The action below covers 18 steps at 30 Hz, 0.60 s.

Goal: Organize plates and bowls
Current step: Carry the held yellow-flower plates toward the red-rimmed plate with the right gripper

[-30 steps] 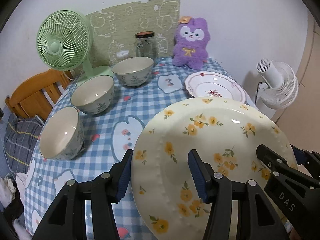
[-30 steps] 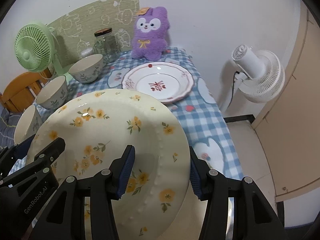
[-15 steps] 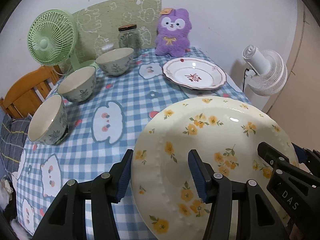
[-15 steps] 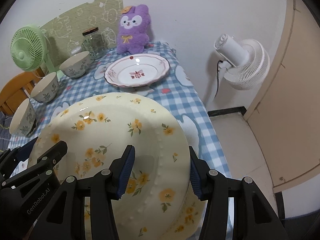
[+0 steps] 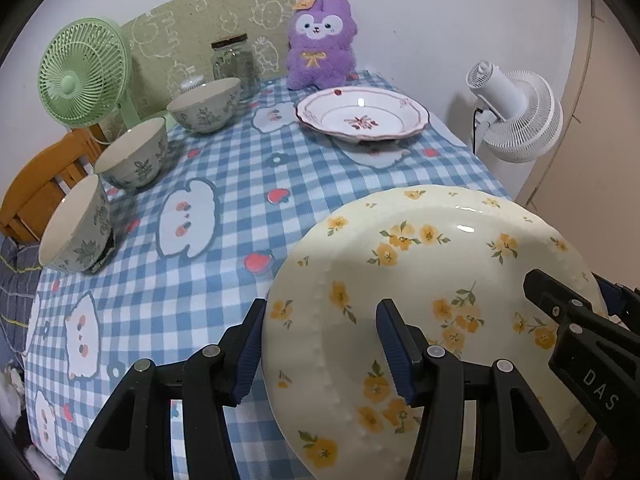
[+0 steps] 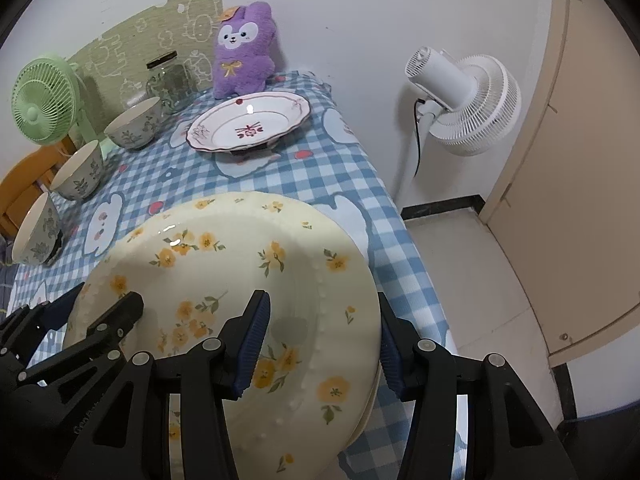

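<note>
While 2 tools grip its rims, yellow-flowered plate (image 5: 432, 280) hangs tilted.

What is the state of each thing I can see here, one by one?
yellow-flowered plate: tilted, gripped at opposite rims.
left gripper: shut on the plate's rim.
right gripper: shut on the plate's other rim.
red-patterned plate: lying flat on the tablecloth, empty.
three bowls: upright, in a row, apart, empty.
glass jar: upright, lid on.
green fan: blades cannot be judged.
</note>
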Each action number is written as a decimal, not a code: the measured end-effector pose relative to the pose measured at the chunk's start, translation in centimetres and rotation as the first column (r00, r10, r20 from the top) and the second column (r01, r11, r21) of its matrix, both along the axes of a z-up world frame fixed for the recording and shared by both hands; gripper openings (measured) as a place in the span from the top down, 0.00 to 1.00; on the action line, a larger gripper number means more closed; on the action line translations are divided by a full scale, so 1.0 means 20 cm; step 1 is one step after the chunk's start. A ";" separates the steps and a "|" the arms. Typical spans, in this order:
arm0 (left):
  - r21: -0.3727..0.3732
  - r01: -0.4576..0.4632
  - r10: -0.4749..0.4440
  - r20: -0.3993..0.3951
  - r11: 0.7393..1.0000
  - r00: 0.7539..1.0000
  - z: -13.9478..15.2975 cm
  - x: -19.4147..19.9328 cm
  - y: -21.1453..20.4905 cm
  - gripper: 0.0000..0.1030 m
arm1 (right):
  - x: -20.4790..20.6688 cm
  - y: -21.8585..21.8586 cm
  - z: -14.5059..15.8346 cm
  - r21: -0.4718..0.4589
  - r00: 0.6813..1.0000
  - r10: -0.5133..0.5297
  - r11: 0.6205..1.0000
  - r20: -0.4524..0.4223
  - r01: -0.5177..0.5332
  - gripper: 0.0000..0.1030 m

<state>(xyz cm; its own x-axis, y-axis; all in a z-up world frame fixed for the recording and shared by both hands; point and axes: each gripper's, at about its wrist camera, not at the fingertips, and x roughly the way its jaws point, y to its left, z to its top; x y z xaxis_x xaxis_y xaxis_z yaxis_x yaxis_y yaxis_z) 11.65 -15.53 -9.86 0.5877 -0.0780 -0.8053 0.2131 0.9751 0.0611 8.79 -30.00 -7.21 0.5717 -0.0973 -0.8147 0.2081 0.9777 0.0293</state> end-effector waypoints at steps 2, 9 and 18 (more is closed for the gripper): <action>0.002 0.003 -0.003 0.001 1.000 1.000 -0.01 -0.01 -0.01 0.46 | -0.01 -0.01 -0.02 0.005 1.000 -0.006 1.000 -0.008 0.006 0.48; 0.012 0.004 -0.004 0.015 1.000 1.000 -0.03 -0.02 -0.01 0.46 | -0.02 0.01 -0.04 -0.011 1.000 -0.008 1.000 -0.002 0.007 0.48; 0.002 0.020 -0.020 -0.006 1.000 1.000 -0.06 -0.02 0.01 0.46 | -0.03 0.06 -0.07 -0.102 1.000 -0.003 0.995 0.013 0.004 0.48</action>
